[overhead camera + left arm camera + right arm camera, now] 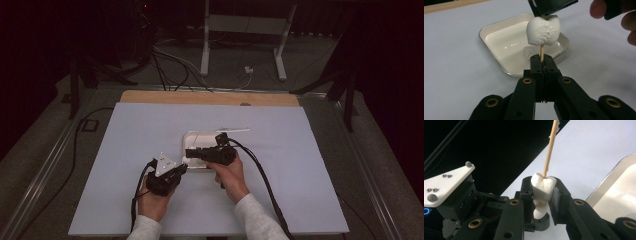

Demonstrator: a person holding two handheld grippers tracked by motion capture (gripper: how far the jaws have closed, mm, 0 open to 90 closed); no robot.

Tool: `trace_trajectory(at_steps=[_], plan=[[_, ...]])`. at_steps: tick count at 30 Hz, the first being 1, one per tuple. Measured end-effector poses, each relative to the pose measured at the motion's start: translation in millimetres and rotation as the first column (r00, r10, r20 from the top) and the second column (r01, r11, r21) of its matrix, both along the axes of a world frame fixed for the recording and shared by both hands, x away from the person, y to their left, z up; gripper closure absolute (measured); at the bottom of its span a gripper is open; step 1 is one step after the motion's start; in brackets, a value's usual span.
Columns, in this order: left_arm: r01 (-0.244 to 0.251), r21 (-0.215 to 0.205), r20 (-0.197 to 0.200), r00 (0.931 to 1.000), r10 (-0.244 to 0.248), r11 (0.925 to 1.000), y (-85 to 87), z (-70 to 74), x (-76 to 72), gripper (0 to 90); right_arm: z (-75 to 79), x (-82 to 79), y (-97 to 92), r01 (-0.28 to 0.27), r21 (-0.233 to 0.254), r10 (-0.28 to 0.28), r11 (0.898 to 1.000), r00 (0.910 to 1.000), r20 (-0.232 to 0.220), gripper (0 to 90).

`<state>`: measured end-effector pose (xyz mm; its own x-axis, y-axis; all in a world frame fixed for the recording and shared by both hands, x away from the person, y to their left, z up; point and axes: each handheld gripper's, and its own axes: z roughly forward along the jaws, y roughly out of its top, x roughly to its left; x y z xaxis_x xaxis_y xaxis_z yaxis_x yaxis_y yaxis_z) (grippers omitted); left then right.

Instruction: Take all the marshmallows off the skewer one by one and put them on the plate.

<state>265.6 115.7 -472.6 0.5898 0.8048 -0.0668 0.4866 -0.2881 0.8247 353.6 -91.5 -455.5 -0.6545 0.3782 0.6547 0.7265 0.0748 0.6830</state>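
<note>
Dim room, grey carpet floor, white desk frame behind, cables

the marshmallow looks soft and powdery white with tiny dents, matt and a bit rough, and the thin stick through it looks like pale bare wood. the dish behind the marshmallow is cream and glossy with a smooth shiny rim, and it sits on a flat matt pale sheet that looks like paper, with a strip of wooden table past the sheet's far edge. the left gripper below the marshmallow and the right gripper squeezing it look like matt black plastic with small brass-coloured rings.
</note>
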Motion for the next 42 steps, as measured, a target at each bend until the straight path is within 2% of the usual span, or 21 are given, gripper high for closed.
trace_trajectory(at_steps=[16, 32, 42], plan=[[-0.002, 0.026, 0.027, 0.9996, 0.001, 0.9996, -2.7, 1.0, -1.6, 90.0, 6.2, 4.8, -7.7, 0.014, 0.007, -0.014, 1.0, 0.9999, -0.007, 76.3], [0.003, 0.055, 0.03, 0.9996, -0.005, 0.9985, -4.2, -0.8, -2.1, 90.0, 10.7, 11.1, -17.7, 0.038, 0.027, -0.037, 0.999, 0.9989, -0.029, 76.4], [0.01, 0.06, 0.037, 0.9993, -0.012, 0.9982, -4.6, -0.9, -2.6, 90.0, 18.2, 15.3, -25.2, 0.054, 0.025, -0.053, 0.998, 0.9984, -0.019, 76.3]])
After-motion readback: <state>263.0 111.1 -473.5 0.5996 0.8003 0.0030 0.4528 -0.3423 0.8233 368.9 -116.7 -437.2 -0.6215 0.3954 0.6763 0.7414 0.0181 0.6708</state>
